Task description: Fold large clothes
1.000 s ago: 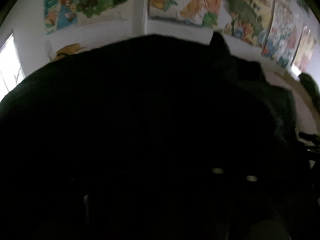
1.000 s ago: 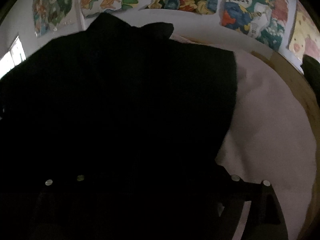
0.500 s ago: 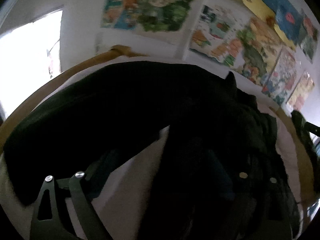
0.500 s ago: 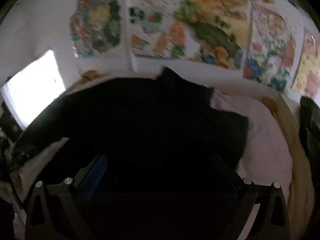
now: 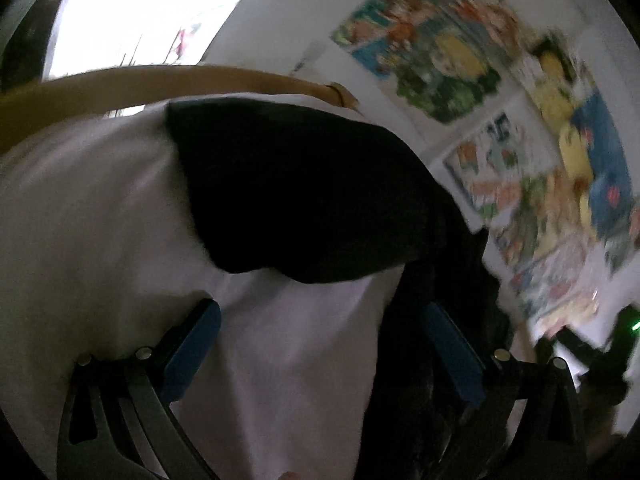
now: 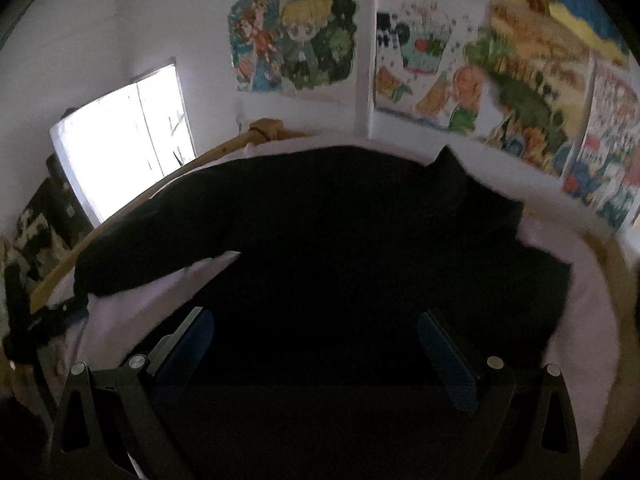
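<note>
The black garment [image 6: 340, 240] lies spread on the bed [image 6: 580, 300], reaching its left edge. It looks soft and limp; a sleeve end suits gripping. Left gripper [image 5: 320, 344] and right gripper [image 6: 316, 344] stand apart, empty.

Left gripper [image 5: 320, 340], right gripper [image 6: 314, 346] agape.

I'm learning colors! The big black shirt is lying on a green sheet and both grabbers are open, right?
Almost. The sheet is white, not green, as the right wrist view shows. The black garment lies on it, and the left gripper and right gripper are both open.
</note>
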`<act>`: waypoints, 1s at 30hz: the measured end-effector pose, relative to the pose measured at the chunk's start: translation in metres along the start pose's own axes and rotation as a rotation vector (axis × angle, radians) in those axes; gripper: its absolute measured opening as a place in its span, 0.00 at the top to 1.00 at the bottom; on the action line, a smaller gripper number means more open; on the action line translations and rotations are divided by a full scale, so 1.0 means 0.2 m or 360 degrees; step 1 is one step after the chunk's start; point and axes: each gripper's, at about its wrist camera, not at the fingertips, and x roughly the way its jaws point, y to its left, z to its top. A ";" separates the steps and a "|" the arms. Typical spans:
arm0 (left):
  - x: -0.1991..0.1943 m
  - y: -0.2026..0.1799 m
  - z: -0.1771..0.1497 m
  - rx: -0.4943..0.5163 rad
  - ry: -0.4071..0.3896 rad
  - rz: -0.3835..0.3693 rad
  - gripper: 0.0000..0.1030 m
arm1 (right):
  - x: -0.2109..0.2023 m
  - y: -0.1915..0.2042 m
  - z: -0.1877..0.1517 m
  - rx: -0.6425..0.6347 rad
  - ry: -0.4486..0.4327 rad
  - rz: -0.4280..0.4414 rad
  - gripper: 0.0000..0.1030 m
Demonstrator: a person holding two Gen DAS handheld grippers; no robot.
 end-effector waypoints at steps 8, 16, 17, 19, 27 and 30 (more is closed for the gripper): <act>0.04 0.16 0.05 -0.0329 -0.0218 -0.0023 0.02 | 0.45 0.03 0.00 -0.0136 -0.0106 -0.0217 0.00; 0.07 0.15 -0.01 -0.0412 -0.0482 0.0153 0.03 | 0.75 -0.16 0.07 0.0067 -0.0073 -0.0256 0.00; 0.07 0.15 -0.02 -0.0411 -0.0500 0.0158 0.03 | 0.76 -0.17 0.07 0.0066 -0.0078 -0.0244 0.00; 0.06 0.15 -0.04 -0.0427 -0.0559 0.0171 0.12 | 0.81 -0.17 0.08 0.0051 -0.0083 -0.0232 0.00; 0.06 0.22 -0.05 -0.0534 -0.0625 0.0191 0.68 | 1.10 -0.12 0.04 -0.0035 0.0093 -0.0385 0.00; 0.06 0.22 -0.06 -0.0517 -0.0659 0.0178 0.83 | 1.21 -0.07 0.01 -0.0146 0.0192 -0.0478 0.00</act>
